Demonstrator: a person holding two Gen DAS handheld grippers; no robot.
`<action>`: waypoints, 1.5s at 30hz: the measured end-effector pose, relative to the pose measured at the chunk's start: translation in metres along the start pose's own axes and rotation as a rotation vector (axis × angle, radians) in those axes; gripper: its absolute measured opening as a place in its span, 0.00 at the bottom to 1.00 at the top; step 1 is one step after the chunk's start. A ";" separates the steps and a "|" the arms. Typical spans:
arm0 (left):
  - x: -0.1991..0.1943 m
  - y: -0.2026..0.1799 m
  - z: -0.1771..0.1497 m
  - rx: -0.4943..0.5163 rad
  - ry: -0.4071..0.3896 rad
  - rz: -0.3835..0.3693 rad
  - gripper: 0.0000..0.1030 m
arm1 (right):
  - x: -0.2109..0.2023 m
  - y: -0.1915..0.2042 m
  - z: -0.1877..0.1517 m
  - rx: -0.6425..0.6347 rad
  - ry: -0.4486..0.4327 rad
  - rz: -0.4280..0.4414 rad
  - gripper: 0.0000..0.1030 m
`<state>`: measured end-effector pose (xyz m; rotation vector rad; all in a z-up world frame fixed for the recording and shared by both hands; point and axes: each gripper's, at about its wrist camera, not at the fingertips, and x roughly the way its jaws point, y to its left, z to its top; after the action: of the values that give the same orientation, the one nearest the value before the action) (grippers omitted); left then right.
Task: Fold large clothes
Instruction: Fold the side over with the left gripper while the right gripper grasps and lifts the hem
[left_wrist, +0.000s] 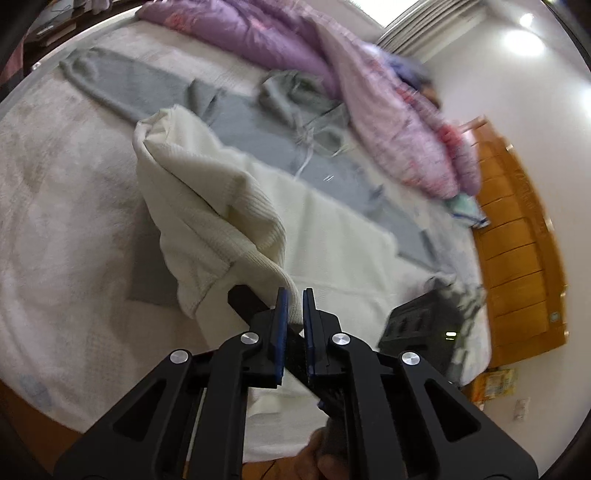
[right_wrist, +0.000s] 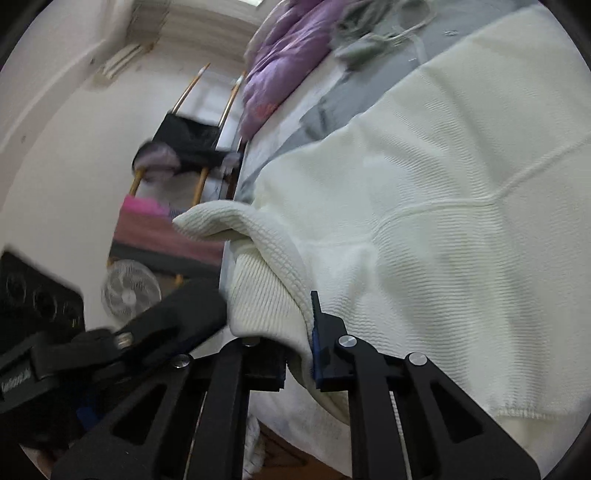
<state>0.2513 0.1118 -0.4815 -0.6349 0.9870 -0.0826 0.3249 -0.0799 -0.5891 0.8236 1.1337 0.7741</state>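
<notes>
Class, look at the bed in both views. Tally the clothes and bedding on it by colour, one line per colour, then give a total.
Cream: 1, the cream sweater, held by both the left gripper and the right gripper.
Grey: 1, the grey hoodie.
Purple: 1, the purple quilt.
Total: 3

Cream-white ribbed knit sweater (left_wrist: 207, 199), filling the centre of the left wrist view and the right half of the right wrist view (right_wrist: 424, 229). Plain grey garment (left_wrist: 155, 88) across the upper middle of the left view. Purple quilt (left_wrist: 258, 33) with pink-red blotches along the top and upper right. Off-white textured bedspread (left_wrist: 55, 206), left side. Orange-brown wooden panelling (left_wrist: 517, 236), right edge. Black gripper (left_wrist: 291, 299) frames with blue pads (left_wrist: 282, 314), bottom of both views. White fan (right_wrist: 129, 288), lower left of the right view; pink cloth (right_wrist: 147, 206) just above it.
</notes>
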 end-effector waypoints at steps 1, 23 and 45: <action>-0.006 -0.001 0.000 -0.001 -0.025 -0.018 0.12 | -0.006 -0.003 0.003 0.022 -0.014 0.003 0.09; 0.166 -0.082 -0.002 0.217 0.153 0.173 0.52 | -0.222 -0.117 0.009 0.310 -0.456 -0.229 0.05; 0.181 -0.014 -0.022 0.008 0.268 0.253 0.63 | -0.167 -0.188 0.107 0.219 -0.178 -0.341 0.69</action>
<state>0.3386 0.0284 -0.6188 -0.4942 1.3185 0.0530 0.4083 -0.3323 -0.6542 0.8340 1.1707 0.2916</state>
